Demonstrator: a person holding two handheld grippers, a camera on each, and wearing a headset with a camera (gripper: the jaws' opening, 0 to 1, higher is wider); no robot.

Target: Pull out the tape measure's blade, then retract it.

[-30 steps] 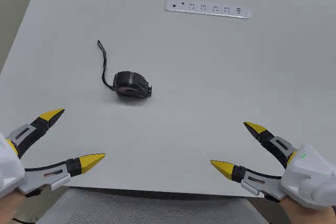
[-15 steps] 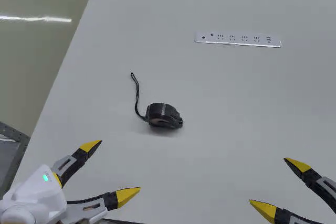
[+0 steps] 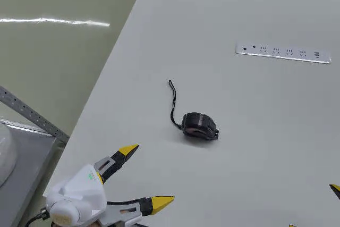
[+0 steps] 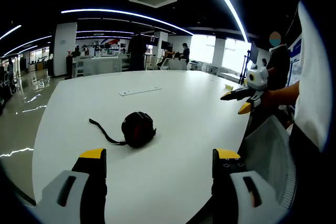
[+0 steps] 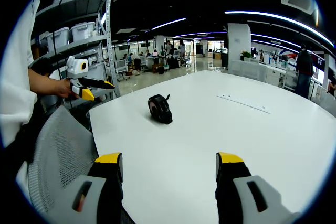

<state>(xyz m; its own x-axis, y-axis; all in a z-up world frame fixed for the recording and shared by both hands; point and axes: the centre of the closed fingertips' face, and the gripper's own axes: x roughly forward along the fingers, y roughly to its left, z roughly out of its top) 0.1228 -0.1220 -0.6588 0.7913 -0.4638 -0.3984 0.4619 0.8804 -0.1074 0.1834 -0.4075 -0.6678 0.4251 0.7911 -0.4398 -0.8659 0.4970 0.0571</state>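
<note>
The tape measure [image 3: 200, 126] is small, round and black; it lies on the white table [image 3: 255, 147]; its thin black strap [image 3: 173, 104] trails away.

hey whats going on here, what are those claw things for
A person stands at a white table with a two-jaw gripper in each hand. A black tape measure lies on the table with its wrist strap trailing behind it, and its blade is not yet pulled out. The left gripper and the right gripper are both open and well short of it, holding nothing. A power strip lies farther back.
</note>
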